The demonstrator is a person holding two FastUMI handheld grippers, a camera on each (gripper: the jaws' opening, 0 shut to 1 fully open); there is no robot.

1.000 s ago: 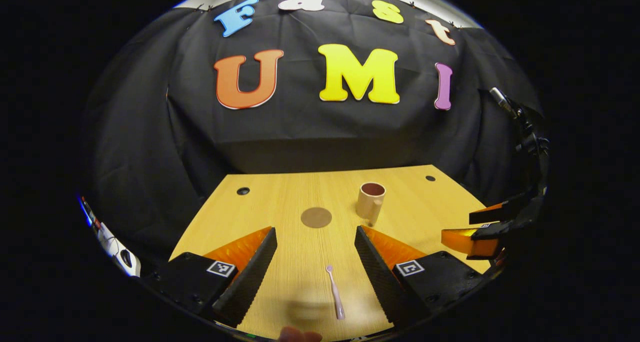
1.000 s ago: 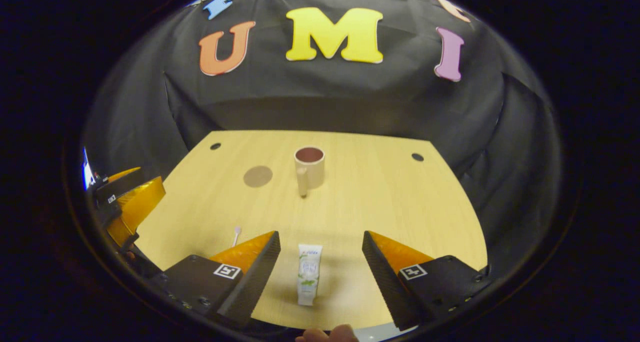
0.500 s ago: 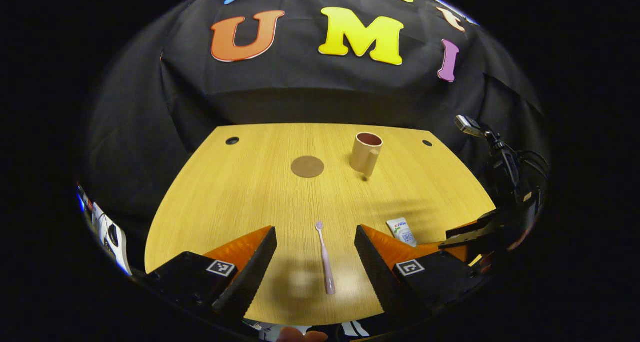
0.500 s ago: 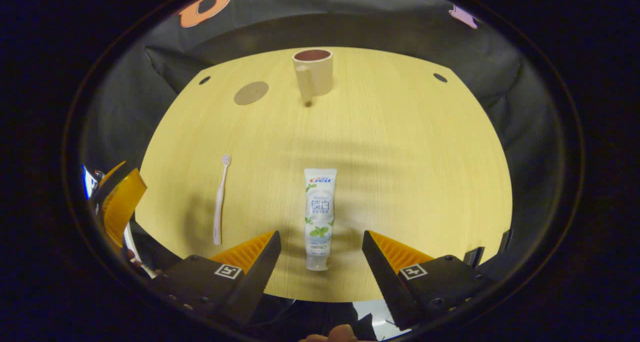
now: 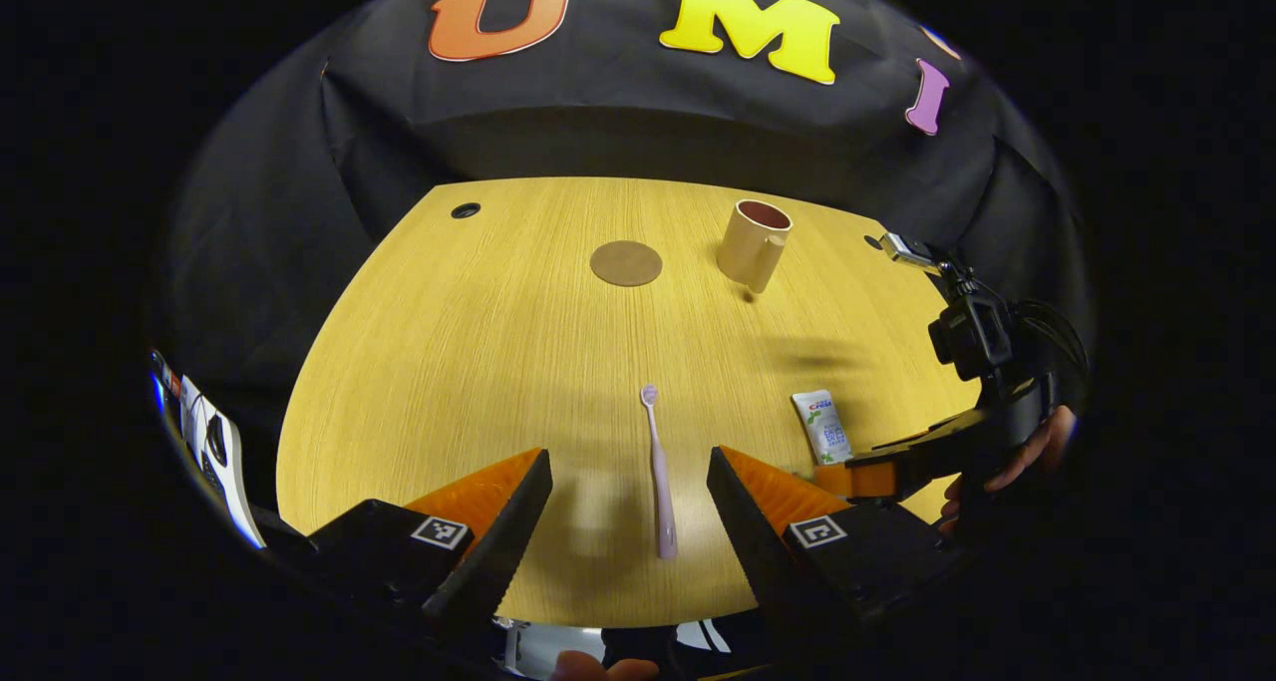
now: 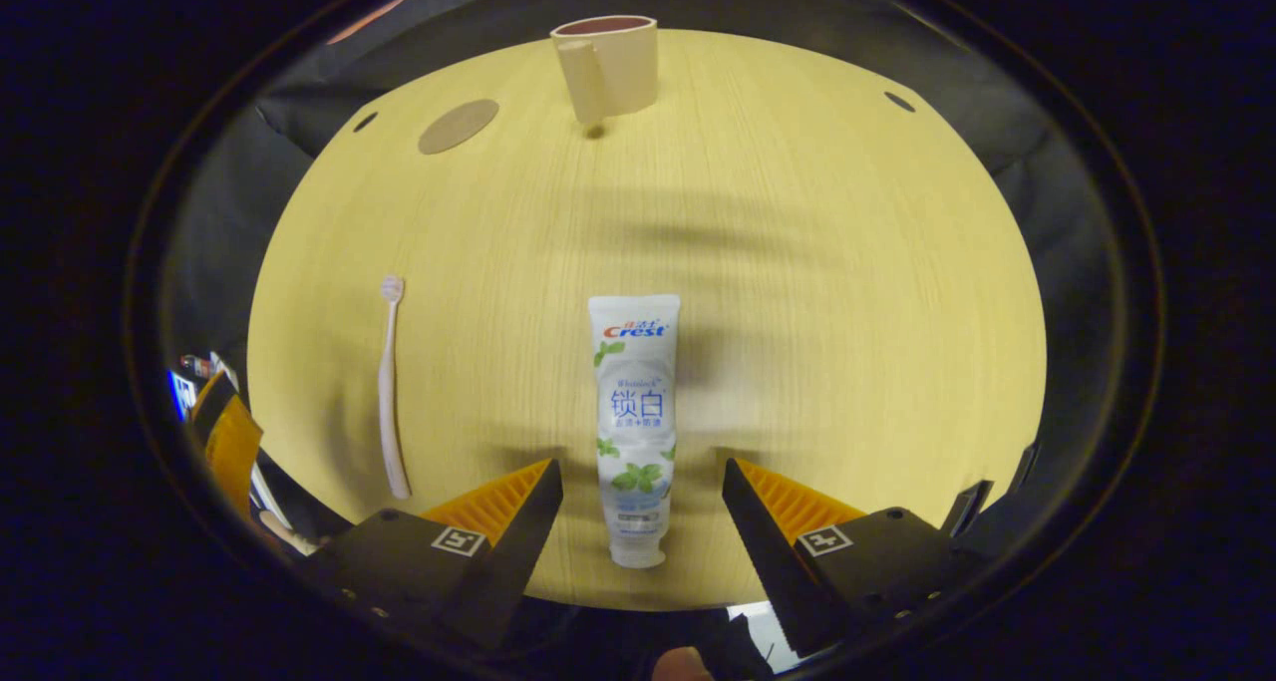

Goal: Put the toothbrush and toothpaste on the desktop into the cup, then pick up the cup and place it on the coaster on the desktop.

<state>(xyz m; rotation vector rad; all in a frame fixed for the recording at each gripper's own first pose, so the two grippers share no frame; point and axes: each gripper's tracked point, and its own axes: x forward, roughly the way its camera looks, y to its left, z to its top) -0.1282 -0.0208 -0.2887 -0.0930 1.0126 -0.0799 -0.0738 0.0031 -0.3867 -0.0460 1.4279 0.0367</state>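
The toothbrush [image 5: 658, 472] lies flat on the counter [image 5: 478, 342], head pointing toward the far edge, its handle end between the spread fingers of the left gripper [image 5: 628, 507], which touch nothing. In the right gripper view, the toothbrush [image 6: 390, 382] lies to the left of the toothpaste [image 6: 634, 422], roughly parallel and apart from it. The toothpaste tube lies flat, cap end nearest the camera, positioned between the spread fingers of the right gripper [image 6: 641, 516]; neither finger contacts the tube. The cup [image 6: 608, 63] stands upright near the far edge of the counter, handle facing the camera, well apart from both items. The coaster [image 6: 458, 126] lies flat to the left of the cup, not touching it. In the left gripper view, the right gripper [image 5: 857, 479] sits at the right, just beside the toothpaste [image 5: 822, 427], held by a hand [image 5: 1017, 457].
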